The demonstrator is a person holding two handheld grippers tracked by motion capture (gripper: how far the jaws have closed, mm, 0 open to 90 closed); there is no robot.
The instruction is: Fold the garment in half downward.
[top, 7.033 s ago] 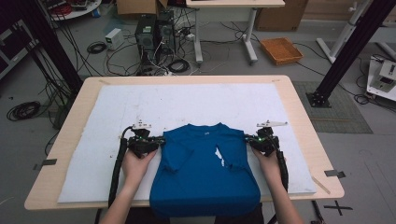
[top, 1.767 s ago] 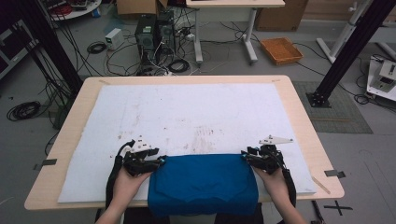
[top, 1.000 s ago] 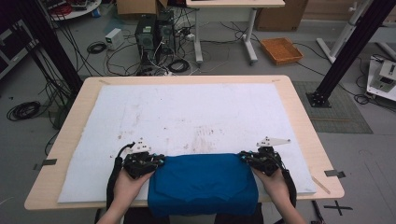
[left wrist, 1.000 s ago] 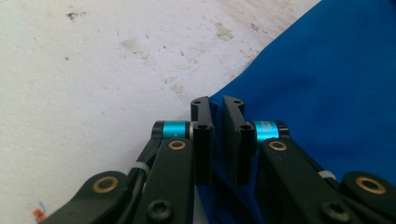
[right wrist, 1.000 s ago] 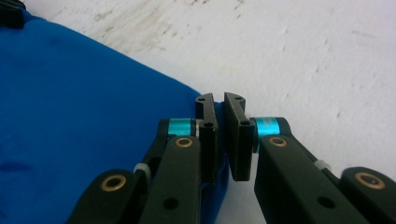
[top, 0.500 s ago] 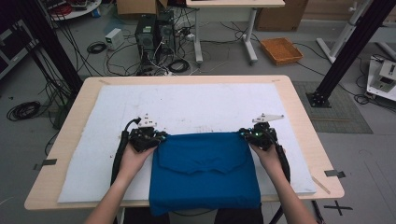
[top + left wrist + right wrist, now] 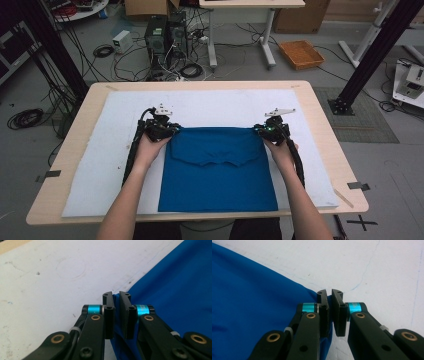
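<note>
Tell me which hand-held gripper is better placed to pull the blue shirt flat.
Neither alone. The left hand-held gripper and right hand-held gripper each pinch a far corner of the blue shirt, placed alike, so probably both together.

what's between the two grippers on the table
In the high view, the folded blue shirt's far edge spans from left gripper to right gripper; each grips a corner.

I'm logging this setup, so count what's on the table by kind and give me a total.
Blue shirt, folded: 1
White mat under it: 1
Handheld tools, left tool and right tool, each clamped on a far corner of the shirt: 2
Total: 4
</note>
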